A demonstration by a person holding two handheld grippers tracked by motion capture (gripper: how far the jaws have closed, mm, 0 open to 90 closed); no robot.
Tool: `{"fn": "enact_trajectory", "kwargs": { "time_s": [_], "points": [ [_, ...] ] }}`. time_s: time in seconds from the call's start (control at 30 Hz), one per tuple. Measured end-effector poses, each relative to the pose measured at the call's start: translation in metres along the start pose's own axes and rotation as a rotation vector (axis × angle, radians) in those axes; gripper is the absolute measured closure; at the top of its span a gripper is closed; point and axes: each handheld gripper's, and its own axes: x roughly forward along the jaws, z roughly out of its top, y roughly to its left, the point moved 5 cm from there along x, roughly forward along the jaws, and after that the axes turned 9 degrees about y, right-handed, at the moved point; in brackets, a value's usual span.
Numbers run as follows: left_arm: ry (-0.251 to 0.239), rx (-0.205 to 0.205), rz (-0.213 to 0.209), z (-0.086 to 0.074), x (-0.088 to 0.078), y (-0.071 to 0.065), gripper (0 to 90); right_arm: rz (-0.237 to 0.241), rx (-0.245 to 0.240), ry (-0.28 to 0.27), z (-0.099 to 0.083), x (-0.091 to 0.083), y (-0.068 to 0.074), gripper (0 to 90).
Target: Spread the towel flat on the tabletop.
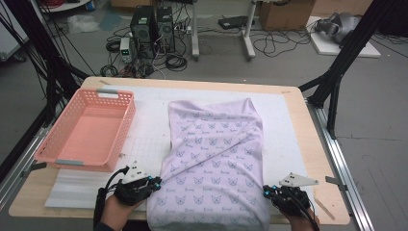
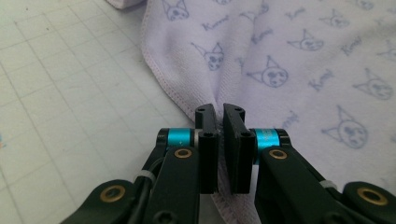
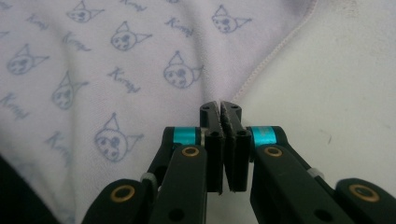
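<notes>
Left gripper view: the left tool point(image 2: 219, 112) has its jaws pinched on the stitched hem of the lilac towel point(image 2: 289, 60). In the right gripper view the right tool point(image 3: 220, 108) is clamped on the opposite hem. From the high view the towel lies mid-bench point(image 1: 308, 144), its long axis running 12 to 6, near end draped over the bench edge. A pink basket point(image 1: 62, 130) sits at 9 o'clock, well apart. Bare mat lies open at 3 o'clock and 12.
</notes>
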Motion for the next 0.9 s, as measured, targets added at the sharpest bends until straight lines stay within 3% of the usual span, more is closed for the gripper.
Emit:
{"fn": "enact_trajectory", "kwargs": {
  "time_s": [0.23,0.47,0.6,0.67,0.73,0.77,0.9],
  "points": [
    [-0.023,-0.007,-0.024,-0.009,-0.019,-0.005,84.3,0.041,-0.031,-0.01,-0.008,-0.017,0.016,88.3],
    [0.039,0.019,-0.093,-0.025,-0.021,-0.021,83.8,0.06,-0.058,0.031,-0.022,-0.03,0.025,88.3],
    [0.068,0.04,-0.112,-0.034,-0.022,-0.03,82.2,0.059,-0.051,0.056,-0.035,-0.038,0.028,88.2],
    [0.062,0.024,-0.108,-0.033,-0.025,-0.029,74.5,0.077,-0.033,0.066,-0.041,-0.039,0.029,85.9],
    [0.007,-0.026,-0.09,-0.027,-0.027,-0.022,55.4,0.061,-0.016,0.037,-0.041,-0.04,0.027,78.2],
    [-0.013,-0.042,-0.086,-0.024,-0.028,-0.018,50.1,0.058,0.002,0.018,-0.04,-0.04,0.025,74.7],
    [-0.094,-0.119,-0.06,-0.006,-0.025,0.0,46.8,0.026,0.012,-0.026,-0.028,-0.037,0.018,71.7]
  ]
}}
